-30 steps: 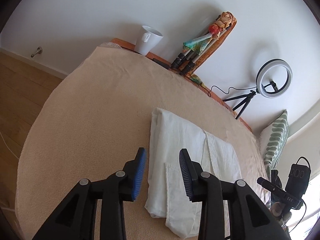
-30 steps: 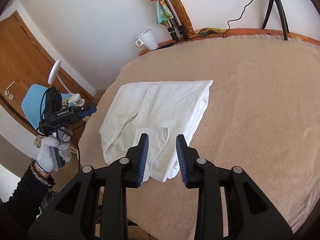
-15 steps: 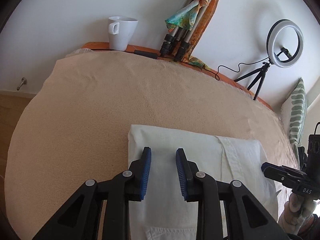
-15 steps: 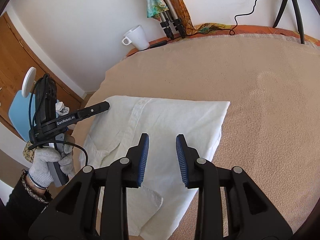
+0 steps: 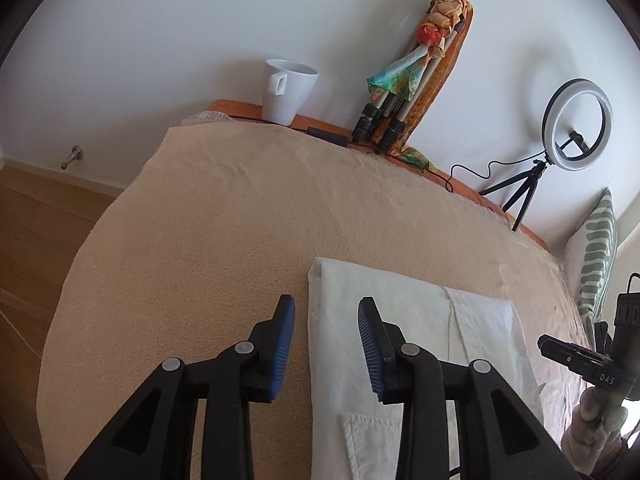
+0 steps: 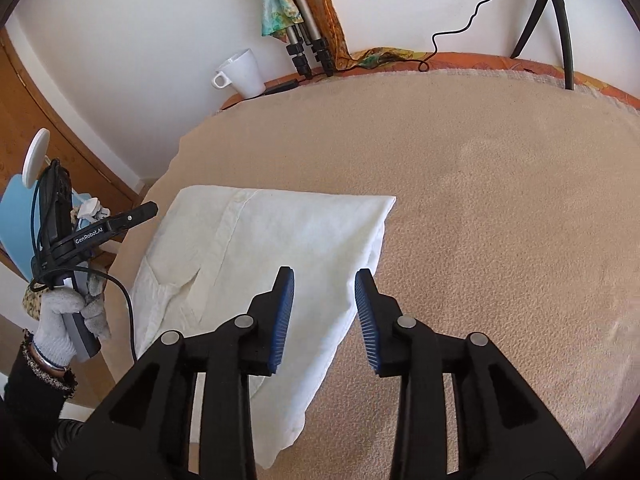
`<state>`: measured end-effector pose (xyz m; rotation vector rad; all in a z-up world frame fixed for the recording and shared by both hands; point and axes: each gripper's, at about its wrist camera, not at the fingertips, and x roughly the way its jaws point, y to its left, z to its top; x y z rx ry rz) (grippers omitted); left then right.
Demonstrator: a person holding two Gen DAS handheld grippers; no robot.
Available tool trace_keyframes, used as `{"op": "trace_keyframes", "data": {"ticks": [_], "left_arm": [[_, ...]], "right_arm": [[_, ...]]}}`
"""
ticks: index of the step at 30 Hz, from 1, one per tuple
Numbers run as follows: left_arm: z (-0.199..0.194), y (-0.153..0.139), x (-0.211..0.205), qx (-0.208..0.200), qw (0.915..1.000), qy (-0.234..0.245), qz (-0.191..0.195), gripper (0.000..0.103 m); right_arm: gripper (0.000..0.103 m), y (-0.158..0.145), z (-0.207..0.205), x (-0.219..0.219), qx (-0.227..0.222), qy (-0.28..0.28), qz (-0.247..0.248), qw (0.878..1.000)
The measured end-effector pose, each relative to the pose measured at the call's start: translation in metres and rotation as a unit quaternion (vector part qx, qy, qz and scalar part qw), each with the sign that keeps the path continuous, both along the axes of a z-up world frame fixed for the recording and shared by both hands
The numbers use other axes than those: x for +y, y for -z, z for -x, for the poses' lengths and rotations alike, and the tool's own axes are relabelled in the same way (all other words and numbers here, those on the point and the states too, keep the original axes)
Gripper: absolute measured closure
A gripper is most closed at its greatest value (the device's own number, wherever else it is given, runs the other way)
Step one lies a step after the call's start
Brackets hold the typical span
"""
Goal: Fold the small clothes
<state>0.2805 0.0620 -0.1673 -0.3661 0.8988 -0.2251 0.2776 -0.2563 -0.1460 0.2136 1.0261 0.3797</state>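
Observation:
A white shirt [image 5: 404, 320] [image 6: 280, 248] lies folded into a rectangle on the beige cloth covering the table [image 5: 224, 232] [image 6: 480, 200]. My left gripper [image 5: 326, 344] hovers over the shirt's left edge, its jaws opening, nothing pinched between the blue pads. In the right wrist view my right gripper [image 6: 324, 312] hangs above the shirt's right folded edge, jaws also opening and holding nothing. The other hand-held gripper [image 6: 104, 228] shows at the left in a gloved hand [image 6: 60, 328]; from the left wrist view the right one [image 5: 584, 364] appears at the far right.
A white mug [image 5: 286, 90] [image 6: 242, 72] stands on the orange back edge. Folded tripods with a colourful scarf [image 5: 404, 80] [image 6: 296, 20] lean on the wall. A ring light on a small tripod [image 5: 576, 124] and its cable stand at the back right. A striped cushion [image 5: 596, 252] lies right.
Both pairs of jaws have spread wider. The left gripper shifted left, from over the shirt's middle to its left edge. The right gripper moved right, over the shirt's right edge.

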Motion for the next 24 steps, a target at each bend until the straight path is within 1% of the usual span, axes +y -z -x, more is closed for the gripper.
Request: {"op": "trace_keyframes", "data": {"ticks": [2, 3, 4, 5, 6, 8, 10, 11, 14, 18, 20, 24], "left_arm": [[0.006, -0.006, 0.007, -0.003, 0.9999, -0.006, 0.015, 0.064], [0.009, -0.007, 0.011, -0.001, 0.9995, -0.01, 0.028, 0.058], [0.011, -0.005, 0.016, 0.006, 0.9988, -0.012, 0.046, 0.05], [0.013, -0.002, 0.02, 0.016, 0.9976, -0.015, 0.066, 0.046], [0.014, 0.003, 0.023, 0.03, 0.9956, -0.019, 0.087, 0.043], [0.016, 0.014, 0.029, 0.059, 0.9904, -0.023, 0.123, 0.042], [0.017, 0.026, 0.032, 0.083, 0.9833, -0.022, 0.161, 0.042], [0.018, 0.03, 0.033, 0.094, 0.9803, -0.024, 0.172, 0.042], [0.019, 0.038, 0.036, 0.111, 0.9744, -0.03, 0.193, 0.042], [0.018, 0.045, 0.034, 0.125, 0.969, -0.029, 0.211, 0.042], [0.016, 0.048, 0.03, 0.132, 0.9681, -0.022, 0.212, 0.042], [0.012, 0.053, 0.021, 0.136, 0.9679, -0.009, 0.211, 0.042]], "right_arm": [[0.065, -0.005, 0.004, -0.01, -0.001, 0.007, -0.019, 1.0], [0.065, -0.006, 0.006, -0.014, 0.0, 0.009, -0.027, 1.0], [0.065, -0.006, 0.008, -0.018, 0.004, 0.011, -0.036, 0.999], [0.061, -0.004, 0.01, -0.022, 0.011, 0.014, -0.046, 0.999], [0.051, -0.001, 0.012, -0.027, 0.021, 0.019, -0.059, 0.998], [0.037, 0.01, 0.014, -0.036, 0.045, 0.031, -0.092, 0.994], [0.036, 0.022, 0.017, -0.043, 0.07, 0.038, -0.127, 0.989], [0.036, 0.028, 0.018, -0.045, 0.079, 0.041, -0.137, 0.987], [0.036, 0.042, 0.02, -0.05, 0.098, 0.052, -0.153, 0.982], [0.036, 0.057, 0.02, -0.057, 0.119, 0.069, -0.196, 0.971], [0.036, 0.062, 0.021, -0.06, 0.122, 0.076, -0.213, 0.966], [0.036, 0.063, 0.019, -0.058, 0.123, 0.077, -0.232, 0.962]]}}
